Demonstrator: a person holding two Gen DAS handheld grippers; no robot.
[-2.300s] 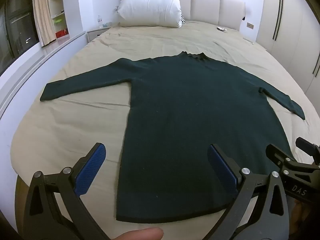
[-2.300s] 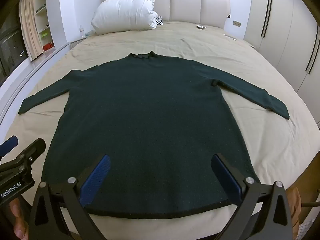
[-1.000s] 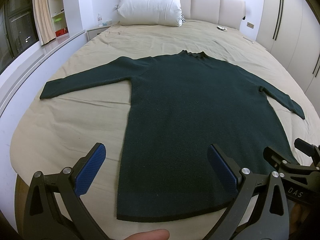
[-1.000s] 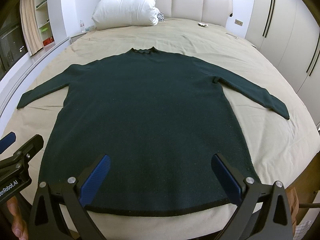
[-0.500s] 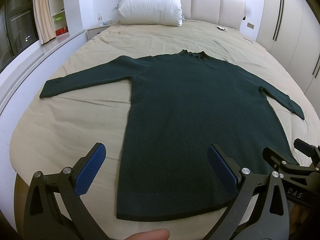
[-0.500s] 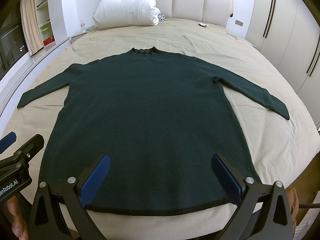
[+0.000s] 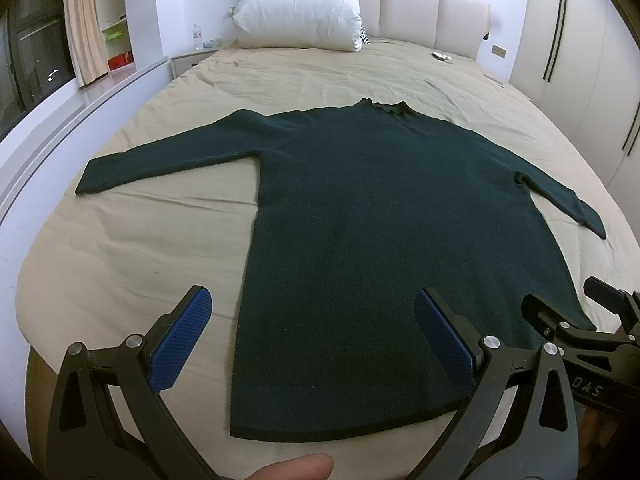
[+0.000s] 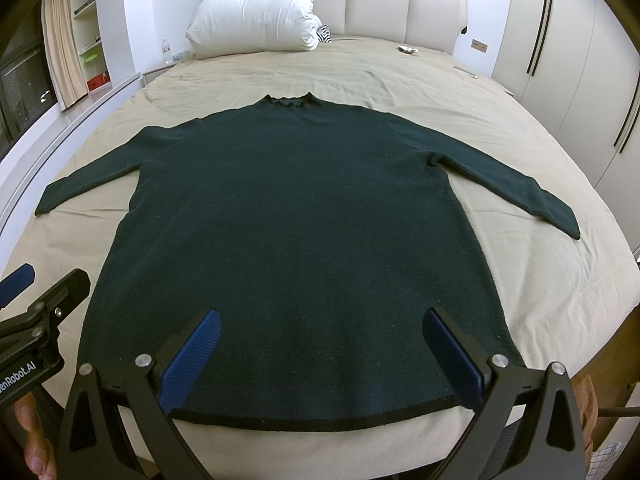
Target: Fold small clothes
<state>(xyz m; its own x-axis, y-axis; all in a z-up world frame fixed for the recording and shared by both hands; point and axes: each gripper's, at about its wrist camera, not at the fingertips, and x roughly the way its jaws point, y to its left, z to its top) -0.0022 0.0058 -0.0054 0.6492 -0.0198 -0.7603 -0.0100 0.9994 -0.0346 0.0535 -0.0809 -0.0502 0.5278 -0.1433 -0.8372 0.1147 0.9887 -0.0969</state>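
Dark green turtleneck sweater [image 7: 392,240] lies flat on the beige bed sheet [image 7: 132,264], front up, collar twd the headboard, hem at the foot-end edge of the bed. Both sleeves spread out to the sides, angled down a bit, cuffs resting on the sheet.

Left gripper [image 7: 312,332] hovers above the sweater's hem, over its left corner, jaws wide apart, blue pads [image 7: 180,340] bare, nothing btwn them. One finger sits over bare sheet just beside the sweater, the other over the knit.

Right gripper [image 8: 318,354] hangs above the hem too, nearer the sweater's right half, jaws also spread wide, pads [image 8: 192,360] clear of the fabric as far as I can tell.

White pillow [image 7: 298,10] sits beyond the sweater's collar, against the padded headboard [image 7: 432,8]. Wardrobe doors [image 8: 568,44] stand off past the right sleeve.
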